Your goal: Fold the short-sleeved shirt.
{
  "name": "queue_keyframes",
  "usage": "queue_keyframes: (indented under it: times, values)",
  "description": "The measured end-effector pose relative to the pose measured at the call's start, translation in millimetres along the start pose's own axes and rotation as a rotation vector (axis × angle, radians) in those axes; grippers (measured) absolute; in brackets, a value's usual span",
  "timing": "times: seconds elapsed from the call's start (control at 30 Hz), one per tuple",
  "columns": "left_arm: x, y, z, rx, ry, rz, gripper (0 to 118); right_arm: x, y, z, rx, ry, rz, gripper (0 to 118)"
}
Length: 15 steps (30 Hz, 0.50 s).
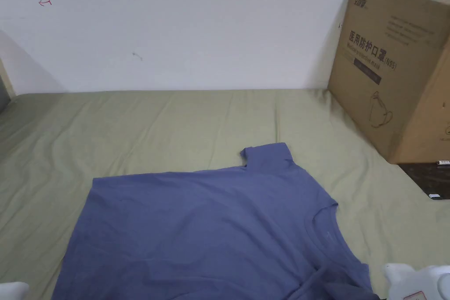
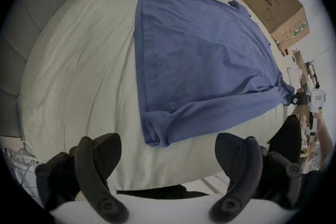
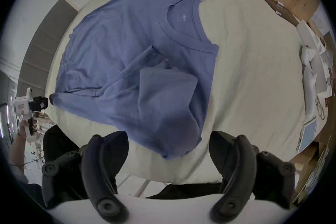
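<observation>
Head view: blue shirt (image 1: 211,230) lay spread on the green sheet (image 1: 176,125), neck hole toward the right, far sleeve (image 1: 268,156) sticking out toward the wall. Cardboard box (image 1: 395,68) stood at the far right, well apart from the shirt.

Left gripper view: left gripper (image 2: 168,151) hung over the near bed edge, jaws wide apart, holding nothing and touching nothing. Shirt hem corner lay just ahead of it. Right gripper (image 2: 298,98) looked to be at the bunched near sleeve, but whether it touched, I couldn't tell.

Right gripper view: right gripper's own jaws also stood wide apart, empty, with the near sleeve (image 3: 163,100) already folded in over the body, collar (image 3: 183,28) beyond.

My read: first side fold was in progress. To do it well, grab shoulder and hem on the same side together, carry both across evenly, keep the fold line straight and flatten the bunching before letting go.
</observation>
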<state>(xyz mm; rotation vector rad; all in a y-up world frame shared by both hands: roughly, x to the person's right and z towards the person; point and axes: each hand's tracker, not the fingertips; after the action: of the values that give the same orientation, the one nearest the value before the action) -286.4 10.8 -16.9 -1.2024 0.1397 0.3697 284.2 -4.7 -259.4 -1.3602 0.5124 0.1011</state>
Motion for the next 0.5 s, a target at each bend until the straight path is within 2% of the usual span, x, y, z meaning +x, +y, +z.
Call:
queue_keyframes:
  times: [0.1, 0.17, 0.23, 0.33, 0.37, 0.4, 0.47, 0.5]
  values:
    - [3.5, 2.1, 20.5, 0.05, -0.069, 0.072, 105, -9.9, -0.5, 21.8, 0.083, -0.031, -0.012, 94]
    - [7.5, 3.6, 39.6, 0.138, -0.093, 0.111, 105, -22.1, -0.5, 41.1, 0.191, -0.053, 0.02, 94]
    - [17.7, 2.9, 61.3, 0.264, -0.112, 0.143, 105, -37.8, -3.9, 62.6, 0.36, -0.066, 0.065, 94]
    - [33.6, -4.7, 83.9, 0.542, -0.037, 0.108, 101, -63.9, -21.0, 90.1, 0.658, -0.057, 0.094, 90]
    - [43.8, -9.7, 90.6, 0.617, -0.024, 0.095, 94, -70.4, -26.6, 95.7, 0.746, -0.02, 0.064, 82]
    - [52.1, -13.7, 96.4, 0.678, -0.022, 0.094, 82, -76.4, -30.1, 98.7, 0.784, 0.04, 0.039, 67]
    - [65.5, -18.9, 99.9, 0.73, -0.065, 0.111, 36, -85.5, -30.2, 97.5, 0.829, 0.109, -0.006, 9]
    - [73.2, -20.7, 100.6, 0.746, -0.072, 0.109, 14, -91.3, -31.5, 97.1, 0.848, 0.098, -0.031, 3]
